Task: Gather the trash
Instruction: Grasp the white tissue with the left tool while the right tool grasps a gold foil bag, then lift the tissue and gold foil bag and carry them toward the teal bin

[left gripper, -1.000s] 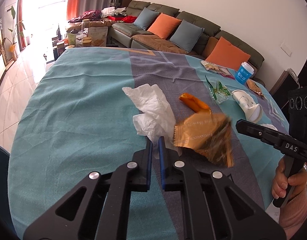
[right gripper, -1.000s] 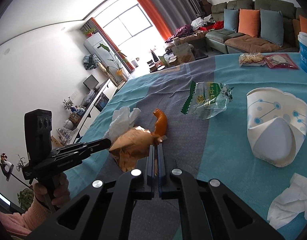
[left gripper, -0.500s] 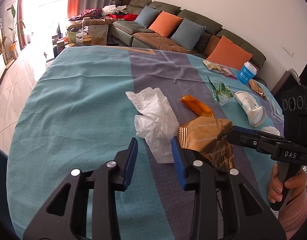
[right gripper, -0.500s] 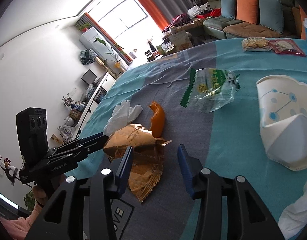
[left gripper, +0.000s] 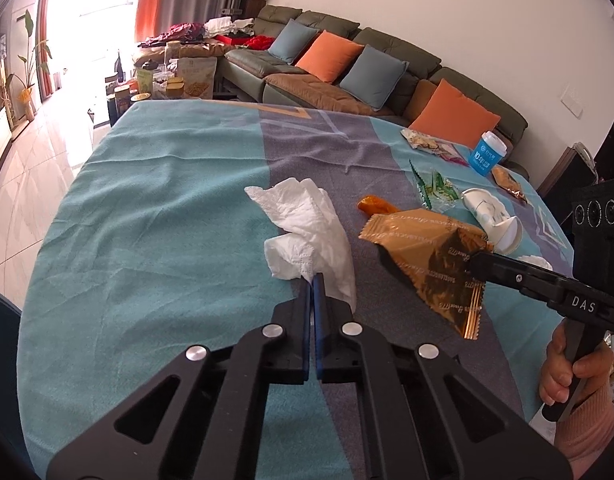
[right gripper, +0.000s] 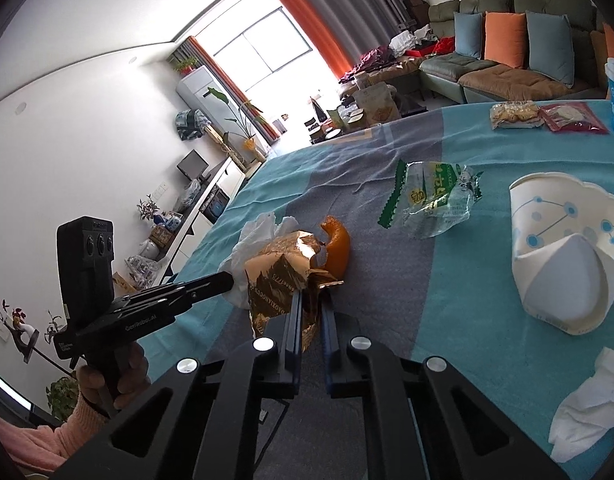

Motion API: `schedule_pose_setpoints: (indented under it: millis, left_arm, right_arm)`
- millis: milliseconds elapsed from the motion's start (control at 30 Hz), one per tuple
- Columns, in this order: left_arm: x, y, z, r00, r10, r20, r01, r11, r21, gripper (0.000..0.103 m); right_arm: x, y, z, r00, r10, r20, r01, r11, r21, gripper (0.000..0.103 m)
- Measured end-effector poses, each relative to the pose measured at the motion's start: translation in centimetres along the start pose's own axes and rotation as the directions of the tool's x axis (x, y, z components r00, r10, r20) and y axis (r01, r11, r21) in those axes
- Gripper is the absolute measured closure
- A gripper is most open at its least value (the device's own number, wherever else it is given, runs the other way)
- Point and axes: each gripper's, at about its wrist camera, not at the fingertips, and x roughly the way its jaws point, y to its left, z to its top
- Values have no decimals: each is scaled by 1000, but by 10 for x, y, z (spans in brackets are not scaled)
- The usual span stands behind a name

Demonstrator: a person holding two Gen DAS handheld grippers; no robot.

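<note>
Jaws of the left gripper (left gripper: 311,280) are sitting nearest the lens in the left view; they have just been closing and are now clamped together on the near edge of a crumpled white tissue (left gripper: 307,228), which is lying on the counter (left gripper: 155,216) and spreading away from the tips. To its right, the right gripper (right gripper: 311,300) has also just been closing and is now pinching a gold snack wrapper (right gripper: 283,276), which is hanging off the cloth in the left view (left gripper: 431,256). A hand (left gripper: 567,368) in a pink sleeve is gripping that tool's handle. Just beyond the wrapper, an orange peel (right gripper: 338,246) is resting on the grey stripe. Farther out, a clear wrapper with green print (right gripper: 431,196) is lying near a squashed paper cup (right gripper: 563,256), and another tissue (right gripper: 591,404) is sitting at the right edge. At the far side, snack packets (right gripper: 543,116) and a blue tub (left gripper: 487,154) are standing before the sofa (left gripper: 387,64).
</note>
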Motion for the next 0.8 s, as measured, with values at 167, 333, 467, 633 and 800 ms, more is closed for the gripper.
schedule_pose_setpoints:
  millis: [167,333,467,633,800]
  left_arm:
    - [-22,-1,-6,999,-2,42,2,1000,7,102]
    - [-46,1,-15,997,14,78,-16,1000,14,102]
    - [-63,6,-27,996,16,89,-17,1000,3,102]
    - [-65,16,-45,999,20,41,-20,1000,-15,86]
    - [-53,28,-55,1000,-1,-13,0,998,-63,65]
  right_arm:
    - [-7,4,-1,1000,-3,26,3,1000,-15,96]
    - [-8,11,0,999,9,34,-8,999,-36,96]
    - [-5,18,2,999,27,36,-25,998,-58,96]
    - [0,23,2,999,30,21,-29,997,-74,96]
    - [7,26,0,999,35,5,-34,997,-65,96]
